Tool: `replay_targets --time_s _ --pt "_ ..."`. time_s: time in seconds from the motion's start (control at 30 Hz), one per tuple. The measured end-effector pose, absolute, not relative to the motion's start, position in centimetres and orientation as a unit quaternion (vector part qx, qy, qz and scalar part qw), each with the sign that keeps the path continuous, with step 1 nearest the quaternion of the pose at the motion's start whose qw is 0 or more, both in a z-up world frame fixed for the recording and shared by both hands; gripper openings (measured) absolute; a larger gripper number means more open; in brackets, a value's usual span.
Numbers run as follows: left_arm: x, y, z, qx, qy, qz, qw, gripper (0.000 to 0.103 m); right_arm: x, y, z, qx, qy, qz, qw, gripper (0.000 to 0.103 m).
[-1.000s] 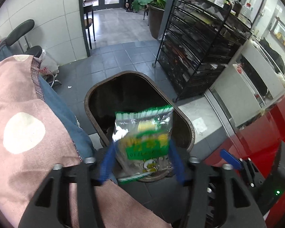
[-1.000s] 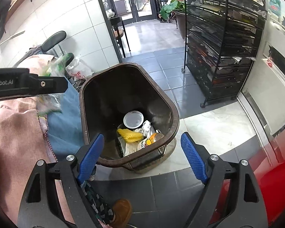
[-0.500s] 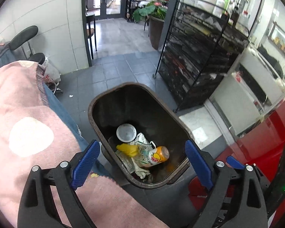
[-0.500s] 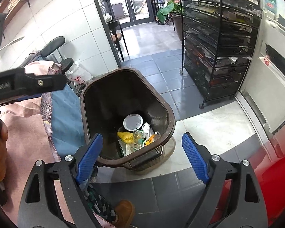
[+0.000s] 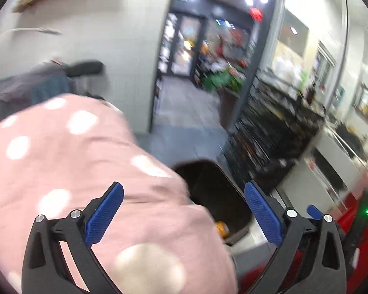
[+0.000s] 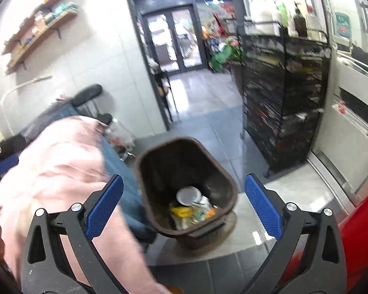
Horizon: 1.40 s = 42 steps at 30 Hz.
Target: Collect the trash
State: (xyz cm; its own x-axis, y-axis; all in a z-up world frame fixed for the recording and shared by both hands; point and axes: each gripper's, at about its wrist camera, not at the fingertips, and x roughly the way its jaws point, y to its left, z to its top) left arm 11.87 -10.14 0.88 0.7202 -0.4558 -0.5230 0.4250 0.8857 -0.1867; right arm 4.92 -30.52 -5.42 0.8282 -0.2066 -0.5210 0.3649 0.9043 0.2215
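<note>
Both the left gripper [image 5: 184, 210] and the right gripper [image 6: 184, 208] spread wide, nothing between the pads; trash [image 6: 191, 208] lies in the brown bin [image 6: 216, 161]. Risk: pink polka-dot cloth [image 5: 73, 171] may snag a finger

Black frames with silver screws carry ribbed blue fingers [image 5: 105, 216]; pink white-dotted garment [image 5: 61, 152], blue jeans [image 6: 120, 169].
</note>
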Motion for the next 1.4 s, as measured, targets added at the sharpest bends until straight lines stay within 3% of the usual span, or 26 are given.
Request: replay_targets --time_s 0.27,0.7,1.4 --pt "7.0 -4.7 1.7 -0.024 0.23 -0.162 0.959 0.097 2.6 -22.9 -3.1 0.069 0.205 -0.115 0.97 0.097" --pt "2.0 0.4 0.4 -0.04 0.21 -0.089 0.973 0.097 -2.6 -17.5 -1.7 0.005 0.135 -0.09 0.987 0.097" --pt "0.3 0.9 0.4 -0.037 0.192 -0.081 0.977 0.097 -3.9 -16.6 -1.6 0.008 0.117 -0.093 0.989 0.097"
